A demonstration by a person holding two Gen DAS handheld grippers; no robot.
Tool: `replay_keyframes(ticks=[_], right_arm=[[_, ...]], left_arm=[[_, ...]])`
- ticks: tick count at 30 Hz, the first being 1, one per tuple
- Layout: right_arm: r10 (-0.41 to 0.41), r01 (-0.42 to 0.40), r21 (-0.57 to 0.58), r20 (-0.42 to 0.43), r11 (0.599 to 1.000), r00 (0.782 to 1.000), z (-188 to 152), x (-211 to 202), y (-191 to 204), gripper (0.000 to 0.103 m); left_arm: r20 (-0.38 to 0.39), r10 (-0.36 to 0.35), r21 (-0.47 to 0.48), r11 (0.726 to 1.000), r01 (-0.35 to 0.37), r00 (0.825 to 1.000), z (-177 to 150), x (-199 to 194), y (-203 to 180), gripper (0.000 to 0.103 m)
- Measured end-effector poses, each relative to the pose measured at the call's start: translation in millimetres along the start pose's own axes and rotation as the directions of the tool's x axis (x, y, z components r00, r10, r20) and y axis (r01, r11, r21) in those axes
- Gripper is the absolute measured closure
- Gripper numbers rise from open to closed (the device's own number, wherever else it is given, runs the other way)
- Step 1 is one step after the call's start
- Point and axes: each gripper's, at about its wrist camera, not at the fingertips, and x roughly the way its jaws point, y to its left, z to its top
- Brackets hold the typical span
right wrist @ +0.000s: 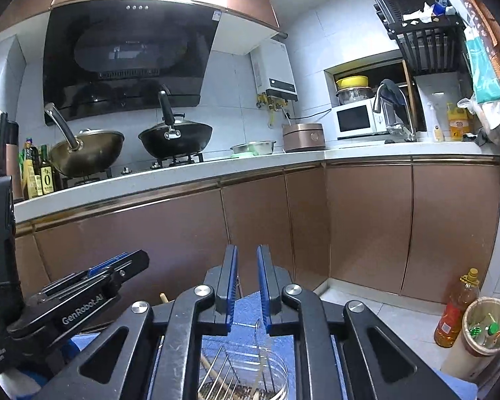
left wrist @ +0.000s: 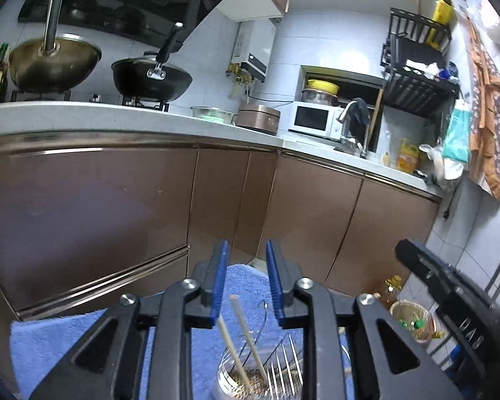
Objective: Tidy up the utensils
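Above a glass jar [left wrist: 250, 376] on the blue towel [left wrist: 50, 343] that holds chopsticks [left wrist: 246, 330] beside fork tines [left wrist: 283, 373], the left gripper [left wrist: 245, 260] hangs part-open and empty, the right gripper [right wrist: 247, 266] likewise, its gap narrower.

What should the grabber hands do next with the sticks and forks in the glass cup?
Probably pause or pull back: the chopsticks and forks already stand in the glass cup, and both the left gripper and right gripper are open and empty.
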Motion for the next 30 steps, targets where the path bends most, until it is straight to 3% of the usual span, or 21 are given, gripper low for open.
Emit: replay_keyframes(ticks=[3, 5, 9, 11, 14, 19, 24, 30], right_arm=[[0.006, -0.006, 0.022, 0.013, 1.0, 1.0, 8, -23, -1, 0.076], [0.0, -0.002, 0.037, 0.031, 0.999, 1.0, 13, -42, -1, 0.059], [-0.015, 0.012, 0.061, 0.054, 0.998, 0.998, 22, -80, 1, 0.041], [-0.032, 0.028, 0.066, 0.061, 0.997, 0.998, 24, -97, 3, 0.024], [-0.055, 0.05, 0.065, 0.073, 0.997, 0.996, 23, -122, 8, 0.013], [-0.083, 0.08, 0.067, 0.047, 0.995, 0.995, 19, -150, 16, 0.005], [-0.116, 0.114, 0.048, 0.043, 0.992, 0.992, 10, -172, 25, 0.003], [-0.097, 0.096, 0.022, 0.053, 0.995, 0.994, 4, -198, 38, 0.003]], left_arm=[[-0.011, -0.015, -0.001, 1.0, 0.015, 1.0, 7, -20, 3, 0.072], [-0.004, -0.019, 0.002, 1.0, 0.019, 1.0, 14, -39, 4, 0.066], [0.004, -0.014, 0.028, 1.0, 0.014, 1.0, 20, -76, 6, 0.055], [0.008, -0.012, 0.041, 0.999, 0.012, 1.0, 19, -93, 7, 0.052], [0.015, 0.01, 0.054, 0.998, -0.011, 1.0, 18, -115, 10, 0.041], [0.029, 0.029, 0.072, 0.997, -0.031, 0.999, 14, -149, 12, 0.04], [0.047, 0.028, 0.084, 0.996, -0.032, 0.998, 7, -179, 16, 0.039], [-0.01, 0.018, 0.06, 0.998, -0.017, 1.0, 0, -202, 26, 0.039]])
